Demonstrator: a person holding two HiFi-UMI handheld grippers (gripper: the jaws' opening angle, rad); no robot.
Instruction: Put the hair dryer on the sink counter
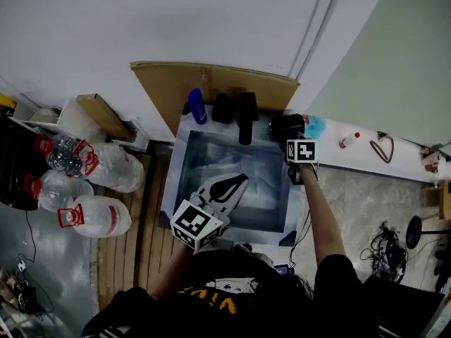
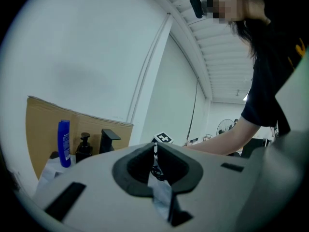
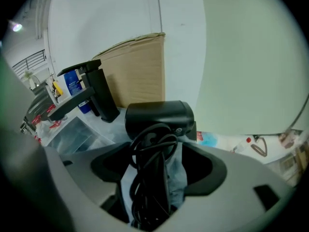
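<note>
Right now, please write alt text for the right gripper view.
A black hair dryer, cord wound round its handle, sits on the sink counter between the open jaws of the right gripper. A black faucet stands behind it.

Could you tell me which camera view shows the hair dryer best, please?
The right gripper view: the hair dryer fills the centre, cord wrapped round its handle. The head view shows it small; the left gripper view shows nothing clear of it.
</note>
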